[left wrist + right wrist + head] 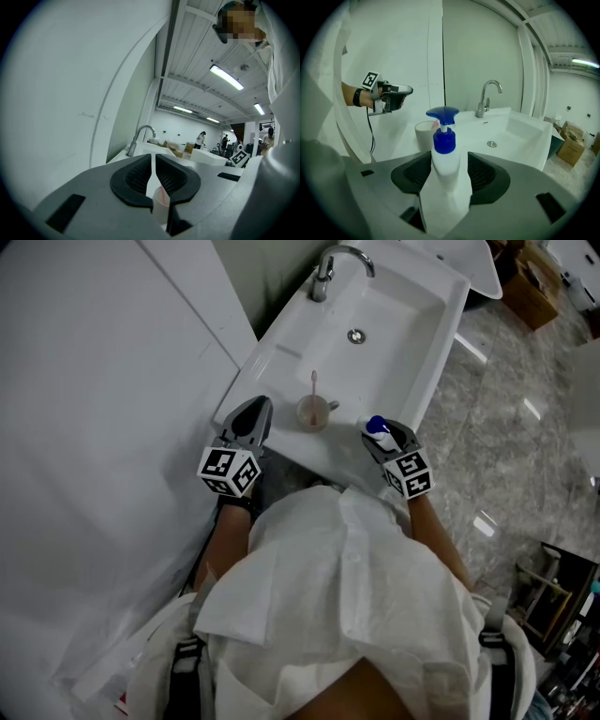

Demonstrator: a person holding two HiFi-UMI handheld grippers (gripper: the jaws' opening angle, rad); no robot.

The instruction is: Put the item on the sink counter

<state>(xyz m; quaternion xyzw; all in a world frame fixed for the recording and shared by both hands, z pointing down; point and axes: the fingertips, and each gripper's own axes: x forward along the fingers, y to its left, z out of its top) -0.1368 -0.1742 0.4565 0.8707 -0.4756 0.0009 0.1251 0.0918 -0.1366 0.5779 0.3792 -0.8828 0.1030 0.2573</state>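
Observation:
A white pump bottle [376, 425] with a blue pump head stands upright at the front right edge of the white sink counter [281, 352]. My right gripper [382, 435] is open around it. In the right gripper view the bottle [444, 140] sits between the pads, with a narrow gap showing on its right side. My left gripper [251, 414] is shut on nothing and hovers over the counter's front left corner beside the wall. A pale cup [312, 412] holding a toothbrush stands on the counter between the two grippers.
The basin [394, 315] with its drain [355, 336] and chrome faucet [328, 268] lies beyond the cup. A white wall panel [94, 381] runs along the left. Grey marble floor [525, 409] and a cardboard box [531, 289] lie to the right.

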